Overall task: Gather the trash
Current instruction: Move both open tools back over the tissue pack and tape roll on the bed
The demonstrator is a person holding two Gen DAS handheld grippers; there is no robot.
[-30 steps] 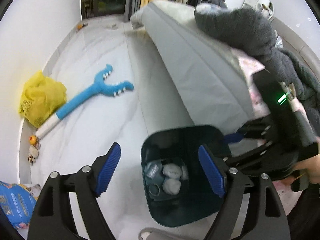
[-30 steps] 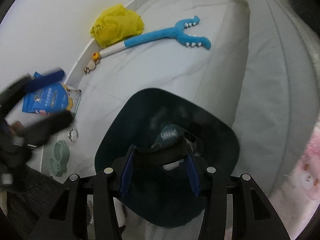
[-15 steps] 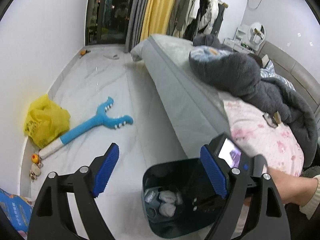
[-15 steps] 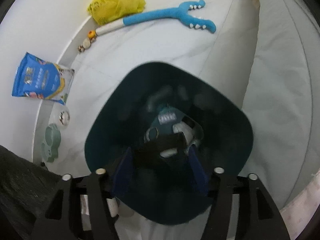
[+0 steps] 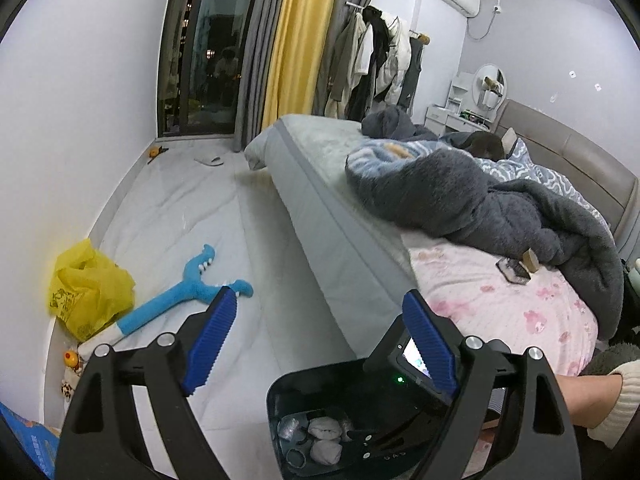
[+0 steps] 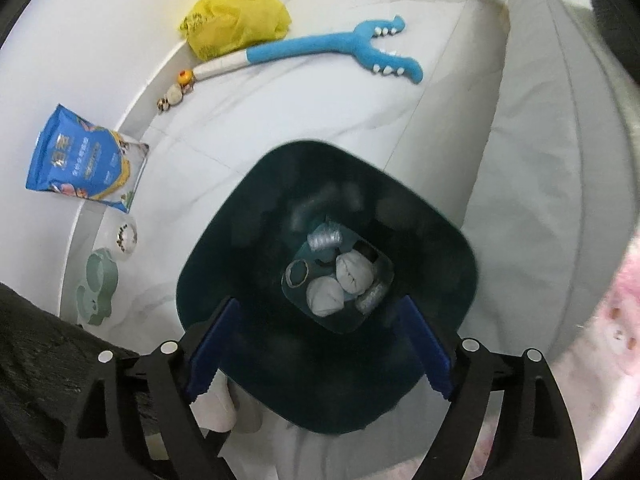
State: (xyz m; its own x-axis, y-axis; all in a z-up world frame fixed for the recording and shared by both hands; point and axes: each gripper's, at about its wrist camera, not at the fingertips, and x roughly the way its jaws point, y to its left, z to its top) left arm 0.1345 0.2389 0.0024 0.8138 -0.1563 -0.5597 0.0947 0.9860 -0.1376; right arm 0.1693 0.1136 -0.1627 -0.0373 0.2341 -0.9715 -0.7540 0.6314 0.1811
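A dark teal trash bin [image 6: 424,236] stands on the floor beside the bed. At its bottom lie two white crumpled wads [image 6: 352,272], a crushed clear bottle [image 6: 325,238] and a dark ring-rimmed lid [image 6: 297,274]. My right gripper [image 6: 318,348] is open and empty, pointing straight down over the bin mouth. My left gripper [image 5: 320,338] is open and empty, held above the floor near the bin [image 5: 288,396]. The right gripper's body [image 5: 404,360] shows over the bin in the left wrist view.
A yellow plastic bag [image 6: 236,16], a blue plush toy [image 6: 340,50], a blue snack bag [image 6: 86,160] and small toys [image 6: 176,88] lie along the wall. A green holder [image 6: 98,284] lies near a dark rug. The bed [image 5: 360,208] with blankets runs on the right.
My right gripper opened over the bin, and the dark item it held is gone from the jaws. My left gripper tilted up, so more of the room shows.
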